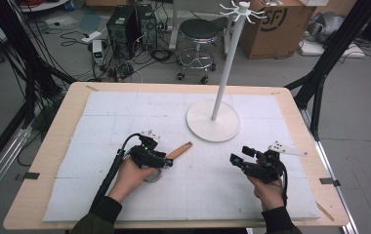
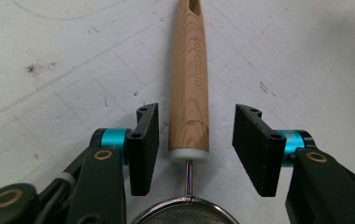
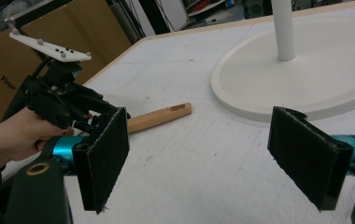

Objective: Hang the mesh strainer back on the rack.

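A small strainer lies flat on the white mat (image 1: 125, 117), its wooden handle (image 1: 179, 150) pointing toward the stand and its metal mesh bowl (image 1: 152, 177) under the person's left hand. In the left gripper view the handle (image 2: 189, 79) runs up between the jaws of my left gripper (image 2: 197, 112). There is a gap on each side, so the pads do not touch it. The mesh rim (image 2: 185, 212) shows at the bottom. My left gripper (image 1: 166, 161) sits low over the handle's bowl end. My right gripper (image 1: 237, 159) (image 3: 199, 140) is open and empty at the right of the mat.
A white stand with a round base (image 1: 213, 127) and a tall pole (image 1: 225, 63) with hooks on top rises behind the strainer. A wooden table rim (image 1: 61, 126) frames the mat. A stool (image 1: 199, 34), computer cases and a cardboard box (image 1: 271, 24) stand on the floor beyond.
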The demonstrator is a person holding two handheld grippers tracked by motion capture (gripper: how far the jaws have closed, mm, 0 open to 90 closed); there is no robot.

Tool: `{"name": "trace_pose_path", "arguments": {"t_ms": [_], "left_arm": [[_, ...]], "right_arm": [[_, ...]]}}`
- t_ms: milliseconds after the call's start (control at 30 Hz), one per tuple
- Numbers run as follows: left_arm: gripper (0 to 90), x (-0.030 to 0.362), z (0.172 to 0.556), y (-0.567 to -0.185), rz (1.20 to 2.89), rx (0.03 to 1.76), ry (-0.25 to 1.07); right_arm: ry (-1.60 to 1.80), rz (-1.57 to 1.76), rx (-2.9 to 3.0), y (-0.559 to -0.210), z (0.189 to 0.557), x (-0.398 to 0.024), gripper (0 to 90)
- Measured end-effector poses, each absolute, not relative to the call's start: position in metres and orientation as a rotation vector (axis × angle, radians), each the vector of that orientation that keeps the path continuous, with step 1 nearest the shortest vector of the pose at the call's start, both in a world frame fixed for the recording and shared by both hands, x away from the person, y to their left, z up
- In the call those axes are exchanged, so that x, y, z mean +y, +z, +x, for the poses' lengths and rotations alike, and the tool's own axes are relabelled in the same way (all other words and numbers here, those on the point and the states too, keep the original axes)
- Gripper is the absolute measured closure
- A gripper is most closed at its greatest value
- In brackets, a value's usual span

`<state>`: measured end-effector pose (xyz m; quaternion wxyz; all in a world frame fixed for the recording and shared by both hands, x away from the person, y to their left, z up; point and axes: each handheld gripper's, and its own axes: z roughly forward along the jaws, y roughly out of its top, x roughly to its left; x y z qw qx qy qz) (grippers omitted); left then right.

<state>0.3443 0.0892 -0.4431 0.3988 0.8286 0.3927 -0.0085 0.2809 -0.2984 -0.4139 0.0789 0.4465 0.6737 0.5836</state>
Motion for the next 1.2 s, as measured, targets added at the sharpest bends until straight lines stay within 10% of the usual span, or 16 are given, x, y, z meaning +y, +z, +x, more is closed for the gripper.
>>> {"name": "trace_pose_path", "arguments": {"t_ms": [1200], "left_arm": [[67.7,0.079,0.327,-0.448,2.202,0.849,0.276]], "right_arm": [[1.745,1.33,2.0,-0.413,0.279,-0.298,20.5]]}}
